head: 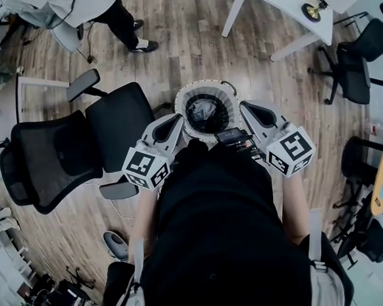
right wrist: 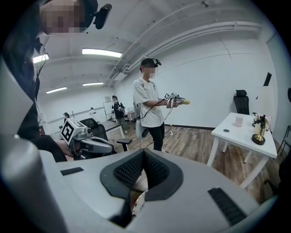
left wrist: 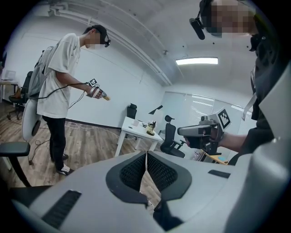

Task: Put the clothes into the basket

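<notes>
A round white basket point(head: 184, 95) stands on the wood floor just ahead of me, with a dark garment point(head: 206, 113) lying inside it. My left gripper point(head: 178, 120) hangs over the basket's left rim and my right gripper point(head: 243, 107) over its right rim, both pointing slightly down. In the left gripper view the left gripper point(left wrist: 146, 164) has its ribbed pads pressed together with nothing between them. The right gripper point(right wrist: 143, 164) is likewise shut and empty, and a sliver of the basket's rim point(right wrist: 137, 205) shows beneath it. Each gripper view shows the other gripper off to one side.
A black office chair point(head: 117, 125) and a mesh chair point(head: 47, 157) stand close on the left of the basket. A white table point(head: 296, 21) and more black chairs point(head: 358, 61) are at the far right. Another person point(left wrist: 59, 77) stands beyond, holding a gripper.
</notes>
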`<state>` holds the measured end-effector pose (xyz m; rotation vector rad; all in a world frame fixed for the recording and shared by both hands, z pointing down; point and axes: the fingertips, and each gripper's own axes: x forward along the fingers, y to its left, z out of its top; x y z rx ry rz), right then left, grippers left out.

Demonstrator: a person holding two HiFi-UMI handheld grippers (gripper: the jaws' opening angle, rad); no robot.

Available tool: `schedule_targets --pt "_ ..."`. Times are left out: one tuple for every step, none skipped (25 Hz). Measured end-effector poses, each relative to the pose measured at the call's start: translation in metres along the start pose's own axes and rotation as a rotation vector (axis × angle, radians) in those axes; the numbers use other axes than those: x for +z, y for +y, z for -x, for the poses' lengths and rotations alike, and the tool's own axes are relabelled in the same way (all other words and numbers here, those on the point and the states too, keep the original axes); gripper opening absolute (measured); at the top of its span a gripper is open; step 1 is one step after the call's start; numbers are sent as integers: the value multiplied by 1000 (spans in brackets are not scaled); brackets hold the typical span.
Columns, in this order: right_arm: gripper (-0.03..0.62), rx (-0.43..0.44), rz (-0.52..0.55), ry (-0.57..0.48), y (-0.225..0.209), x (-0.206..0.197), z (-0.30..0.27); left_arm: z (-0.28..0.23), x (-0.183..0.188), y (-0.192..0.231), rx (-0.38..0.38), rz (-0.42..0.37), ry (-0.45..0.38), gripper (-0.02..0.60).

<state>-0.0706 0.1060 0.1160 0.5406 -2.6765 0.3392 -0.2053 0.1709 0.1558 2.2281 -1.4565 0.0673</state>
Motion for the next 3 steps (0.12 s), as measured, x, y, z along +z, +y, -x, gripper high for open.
schedule_targets --pt "15 0 2 1 -1 0 0 -1 -1 0 -2 1 1 23" --pt "15 -1 3 1 -1 0 0 -2 -2 -1 -4 1 2 23" --pt "15 -2 5 2 -2 -1 -1 -3 -3 -1 -6 1 4 23"
